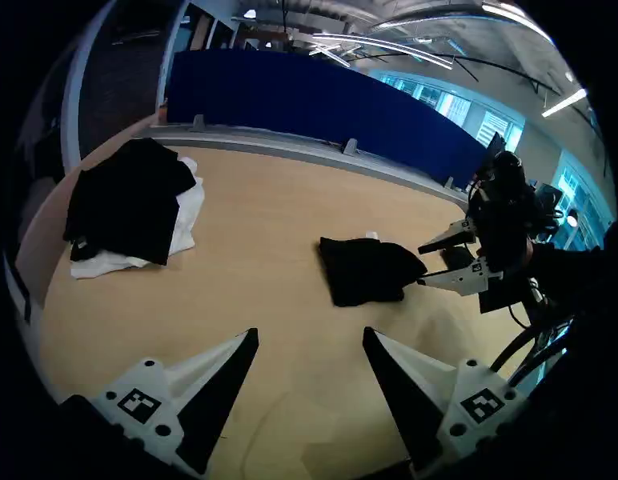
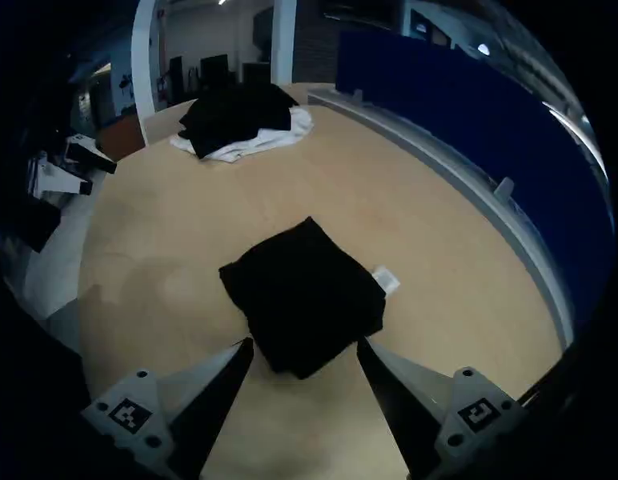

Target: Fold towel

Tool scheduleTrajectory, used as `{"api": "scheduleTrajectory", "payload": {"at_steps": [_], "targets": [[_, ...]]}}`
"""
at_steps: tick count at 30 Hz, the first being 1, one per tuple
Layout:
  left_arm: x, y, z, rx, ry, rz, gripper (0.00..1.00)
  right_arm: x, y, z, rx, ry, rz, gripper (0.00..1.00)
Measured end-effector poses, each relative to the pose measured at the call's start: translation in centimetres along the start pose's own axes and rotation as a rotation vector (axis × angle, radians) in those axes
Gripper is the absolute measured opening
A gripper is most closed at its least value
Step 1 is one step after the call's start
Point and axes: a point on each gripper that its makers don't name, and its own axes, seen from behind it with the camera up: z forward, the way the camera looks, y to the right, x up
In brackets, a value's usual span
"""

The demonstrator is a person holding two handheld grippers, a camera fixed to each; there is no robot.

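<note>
A black towel (image 2: 305, 296), folded into a small square with a white tag (image 2: 385, 278) at its side, lies flat on the wooden table (image 2: 437, 232). My right gripper (image 2: 302, 346) is open, with its fingertips on either side of the towel's near edge and not pressing on it. In the left gripper view the same towel (image 1: 365, 270) sits mid-table, and the right gripper (image 1: 425, 264) reaches its right edge, held by a dark-sleeved arm. My left gripper (image 1: 309, 340) hovers open over bare table, well short of the towel. It also appears far off in the right gripper view as the left gripper (image 2: 77, 164).
A heap of black and white cloths (image 1: 133, 208) rests near the table's far left corner, also seen as the heap (image 2: 241, 120). A blue partition (image 1: 325, 104) on a grey rail runs along the table's back edge. Bare wood surrounds the folded towel.
</note>
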Motion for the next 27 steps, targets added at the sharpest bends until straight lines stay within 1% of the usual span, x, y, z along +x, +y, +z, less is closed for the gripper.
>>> {"api": "scheduleTrajectory", "payload": {"at_steps": [4, 5, 7, 10, 13, 16, 21, 27], "targets": [[0.0, 0.1, 0.3, -0.004, -0.002, 0.0, 0.97, -1.0, 0.2, -0.2, -0.011, -0.01, 0.026, 1.0], [0.0, 0.1, 0.4, -0.005, -0.003, 0.0, 0.97, -1.2, 0.2, -0.2, -0.012, -0.012, 0.035, 0.99], [0.0, 0.2, 0.5, -0.005, -0.004, 0.003, 0.97, -1.4, 0.2, -0.1, -0.006, -0.015, 0.058, 0.85], [0.0, 0.2, 0.6, -0.007, -0.006, 0.006, 0.97, -1.6, 0.2, 0.2, 0.004, -0.019, 0.09, 0.56], [0.0, 0.3, 0.6, -0.008, -0.006, 0.006, 0.97, -1.8, 0.4, 0.5, 0.004, -0.024, 0.109, 0.36], [0.0, 0.3, 0.6, -0.009, -0.006, 0.005, 0.97, -1.8, 0.4, 0.8, 0.004, -0.024, 0.118, 0.28], [0.0, 0.3, 0.6, -0.01, -0.006, 0.007, 0.97, -1.3, 0.3, 0.7, 0.016, -0.013, 0.118, 0.2], [0.1, 0.2, 0.5, -0.013, -0.006, 0.008, 0.97, 0.4, 0.1, 0.4, 0.016, 0.011, 0.094, 0.19]]}}
